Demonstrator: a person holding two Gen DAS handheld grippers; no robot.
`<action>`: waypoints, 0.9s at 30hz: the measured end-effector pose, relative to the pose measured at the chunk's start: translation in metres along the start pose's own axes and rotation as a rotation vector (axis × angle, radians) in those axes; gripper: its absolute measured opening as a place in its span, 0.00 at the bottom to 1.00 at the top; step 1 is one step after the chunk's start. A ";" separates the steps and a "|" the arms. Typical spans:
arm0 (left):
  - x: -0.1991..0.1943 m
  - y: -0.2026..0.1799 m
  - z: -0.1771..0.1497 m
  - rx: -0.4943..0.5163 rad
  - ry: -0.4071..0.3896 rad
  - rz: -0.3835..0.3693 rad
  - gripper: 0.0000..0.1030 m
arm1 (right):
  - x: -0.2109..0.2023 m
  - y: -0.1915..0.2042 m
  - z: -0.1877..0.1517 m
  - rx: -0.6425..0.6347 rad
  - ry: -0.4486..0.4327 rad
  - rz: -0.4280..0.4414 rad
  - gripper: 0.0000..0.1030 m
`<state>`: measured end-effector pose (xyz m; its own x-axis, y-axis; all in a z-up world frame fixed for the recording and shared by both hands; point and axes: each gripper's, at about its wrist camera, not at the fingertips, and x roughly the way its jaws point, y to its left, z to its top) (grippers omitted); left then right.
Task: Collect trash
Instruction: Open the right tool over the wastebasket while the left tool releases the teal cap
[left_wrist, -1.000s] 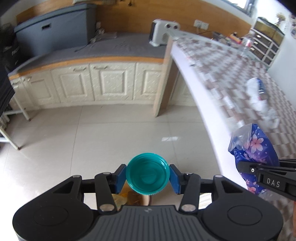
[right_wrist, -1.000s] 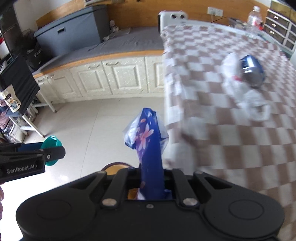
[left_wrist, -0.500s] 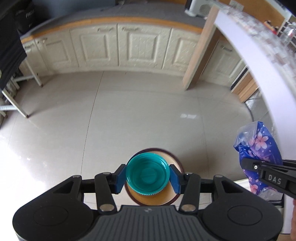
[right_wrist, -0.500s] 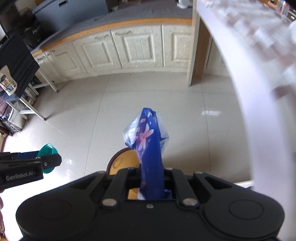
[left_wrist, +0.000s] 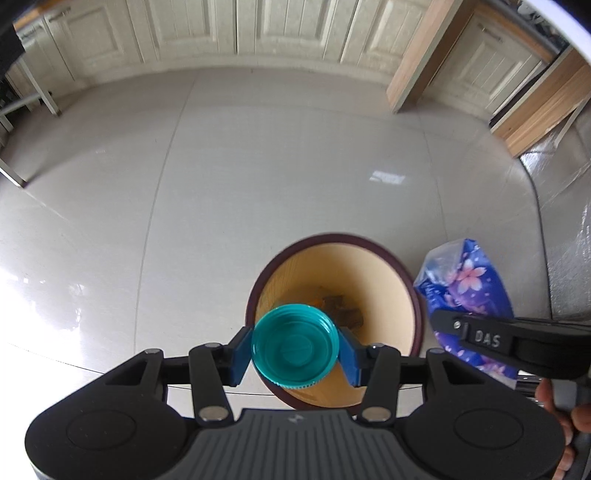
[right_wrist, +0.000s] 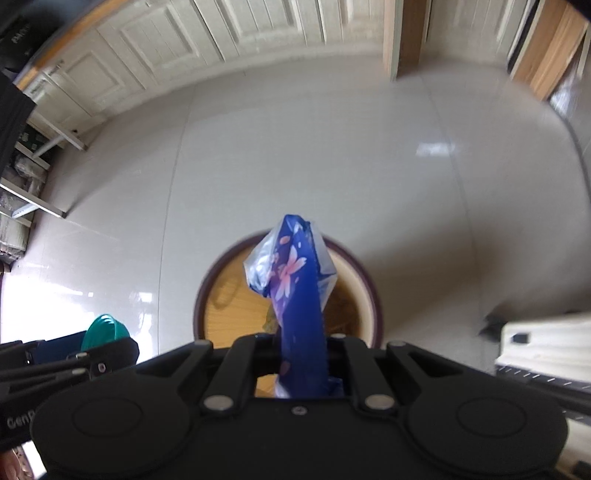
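Note:
My left gripper (left_wrist: 295, 349) is shut on a teal round lid (left_wrist: 295, 345), its blue pads pressing both sides, and it hangs over the near rim of a round bin (left_wrist: 369, 266) with a dark rim and yellow-wood inside. My right gripper (right_wrist: 303, 360) is shut on a blue wrapper with pink flowers (right_wrist: 295, 280), which sticks out over the bin (right_wrist: 218, 306). In the left wrist view the wrapper (left_wrist: 469, 280) hangs just right of the bin. In the right wrist view the lid (right_wrist: 105, 330) shows at the lower left. Some scraps lie at the bin's bottom.
Pale glossy floor tiles (left_wrist: 258, 166) surround the bin. Cream cabinet doors (left_wrist: 288, 29) run along the far wall. A wooden table leg (left_wrist: 417, 55) stands at the upper right. A metal rack leg (left_wrist: 48, 99) is at the left. A hand (left_wrist: 561, 406) grips the right tool.
Both grippers have dropped from table height toward the floor and tipped downward. The bin has come into view and grown large beneath them. Both grips are unchanged.

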<state>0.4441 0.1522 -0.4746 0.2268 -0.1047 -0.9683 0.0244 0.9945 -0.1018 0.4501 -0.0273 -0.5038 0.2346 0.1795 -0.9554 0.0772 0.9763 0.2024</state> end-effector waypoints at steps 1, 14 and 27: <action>0.010 0.001 -0.001 -0.005 0.006 -0.001 0.49 | 0.013 -0.002 -0.002 0.001 0.017 0.005 0.09; 0.081 0.013 -0.022 -0.087 0.097 0.002 0.49 | 0.116 -0.005 -0.013 -0.042 0.205 0.129 0.30; 0.092 0.006 -0.022 -0.059 0.102 -0.027 0.49 | 0.105 -0.027 -0.002 -0.017 0.196 0.106 0.57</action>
<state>0.4435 0.1487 -0.5696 0.1264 -0.1335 -0.9830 -0.0293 0.9900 -0.1382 0.4707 -0.0349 -0.6102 0.0475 0.2995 -0.9529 0.0459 0.9523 0.3016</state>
